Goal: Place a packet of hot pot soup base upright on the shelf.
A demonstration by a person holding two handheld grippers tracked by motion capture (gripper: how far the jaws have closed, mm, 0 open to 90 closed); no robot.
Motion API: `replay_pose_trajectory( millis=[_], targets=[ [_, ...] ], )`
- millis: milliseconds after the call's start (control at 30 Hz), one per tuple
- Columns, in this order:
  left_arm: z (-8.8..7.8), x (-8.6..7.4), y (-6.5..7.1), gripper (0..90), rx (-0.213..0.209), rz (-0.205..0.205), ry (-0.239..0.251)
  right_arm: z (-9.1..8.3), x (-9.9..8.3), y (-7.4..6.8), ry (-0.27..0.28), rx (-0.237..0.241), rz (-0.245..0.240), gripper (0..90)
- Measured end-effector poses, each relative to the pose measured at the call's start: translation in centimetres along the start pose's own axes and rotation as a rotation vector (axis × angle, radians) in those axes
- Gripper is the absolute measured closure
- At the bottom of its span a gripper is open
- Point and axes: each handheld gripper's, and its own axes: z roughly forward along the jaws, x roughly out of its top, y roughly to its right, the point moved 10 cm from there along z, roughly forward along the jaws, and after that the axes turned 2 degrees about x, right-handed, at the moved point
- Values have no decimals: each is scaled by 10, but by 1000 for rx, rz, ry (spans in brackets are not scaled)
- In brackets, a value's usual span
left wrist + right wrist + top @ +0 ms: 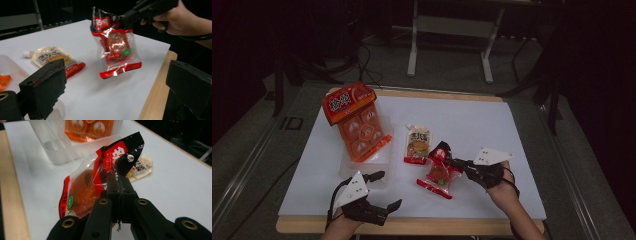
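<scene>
A red and clear snack packet point(439, 171) hangs tilted over the white sheet, its lower edge near the surface. My right gripper point(457, 163) is shut on its top corner; the right gripper view has both jaws pinching the black-and-red header of the snack packet point(120, 167). In the left gripper view the same snack packet point(115, 46) hangs from the right gripper point(130, 16). My left gripper point(384, 189) sits open near the table's front edge, nothing between its jaws. A cream and red sauce pouch point(417, 144) lies flat mid-table.
A clear plastic tray point(384, 162) at the left holds a big orange multi-pack point(357, 122) that leans over its far side. The white sheet point(482, 120) covers a wooden table point(412, 226). A metal frame point(451, 35) stands on the floor behind.
</scene>
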Motion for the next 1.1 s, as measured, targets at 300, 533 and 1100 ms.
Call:
replay_pose_trajectory(
  millis=[300,533,1100],
  targets=[
    [11,27,2,42,-2,35,-20,-16,3,-12,12,8,-37,891],
    [28,46,1,60,-34,34,-34,-24,8,-27,32,27,-72,891],
    [55,71,1,149,-103,35,-63,-24,20,-51,44,50,-150,890]
  ],
)
